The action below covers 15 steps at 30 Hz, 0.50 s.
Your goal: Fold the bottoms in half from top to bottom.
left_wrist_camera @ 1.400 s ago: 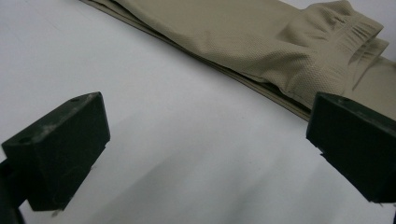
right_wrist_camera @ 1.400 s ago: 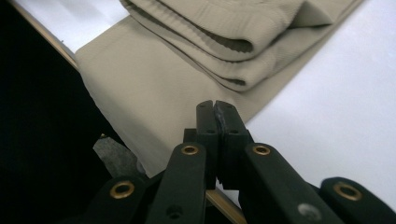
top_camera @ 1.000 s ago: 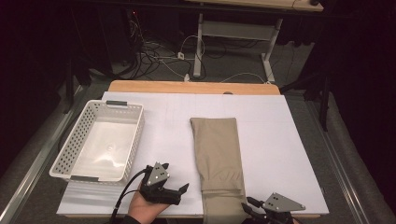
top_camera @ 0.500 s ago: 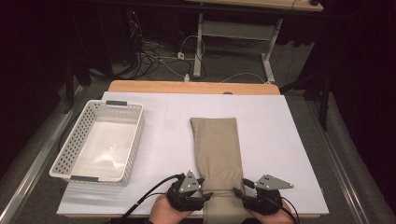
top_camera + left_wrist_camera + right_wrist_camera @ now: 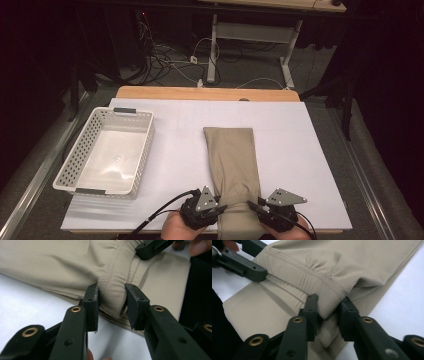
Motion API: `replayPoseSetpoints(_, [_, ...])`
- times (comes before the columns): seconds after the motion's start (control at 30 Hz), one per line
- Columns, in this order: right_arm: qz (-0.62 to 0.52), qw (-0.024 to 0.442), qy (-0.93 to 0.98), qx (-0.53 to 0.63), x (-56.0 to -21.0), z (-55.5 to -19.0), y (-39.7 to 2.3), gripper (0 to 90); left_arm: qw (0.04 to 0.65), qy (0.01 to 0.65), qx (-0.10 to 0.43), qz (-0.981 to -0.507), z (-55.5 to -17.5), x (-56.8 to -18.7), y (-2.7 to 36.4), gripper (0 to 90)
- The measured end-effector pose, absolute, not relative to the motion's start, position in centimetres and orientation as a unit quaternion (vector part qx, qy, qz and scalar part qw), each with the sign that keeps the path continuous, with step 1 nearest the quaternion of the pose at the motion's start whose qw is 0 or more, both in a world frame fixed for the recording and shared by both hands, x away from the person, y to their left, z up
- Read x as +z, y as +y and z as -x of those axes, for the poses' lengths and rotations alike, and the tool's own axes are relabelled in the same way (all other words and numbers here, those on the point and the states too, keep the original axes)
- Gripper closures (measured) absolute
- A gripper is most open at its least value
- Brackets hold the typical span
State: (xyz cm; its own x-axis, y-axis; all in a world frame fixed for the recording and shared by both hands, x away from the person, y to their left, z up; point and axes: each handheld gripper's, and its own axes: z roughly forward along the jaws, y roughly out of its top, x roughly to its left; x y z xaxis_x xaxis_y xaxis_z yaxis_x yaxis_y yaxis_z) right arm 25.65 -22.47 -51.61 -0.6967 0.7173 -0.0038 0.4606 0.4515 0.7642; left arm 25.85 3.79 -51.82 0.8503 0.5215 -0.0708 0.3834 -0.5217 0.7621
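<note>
A folded pair of tan trousers (image 5: 232,160) lies lengthwise on the white table (image 5: 300,150), right of the white basket (image 5: 107,152), its near end at the table's near edge. The left gripper (image 5: 111,306) has just been closing and pinches a bunched fold at that end's left edge; the right gripper (image 5: 328,312), likewise closing, clamps a fold at its right edge.
</note>
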Motion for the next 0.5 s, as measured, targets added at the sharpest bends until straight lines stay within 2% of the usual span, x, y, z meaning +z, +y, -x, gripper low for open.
replayPoseSetpoints(0.5, [-0.338,0.170,0.826,0.419,-49.9,-23.4,-23.5,76.8,0.435,0.251,0.064,-0.862,-24.0,-50.1,3.5,63.1])
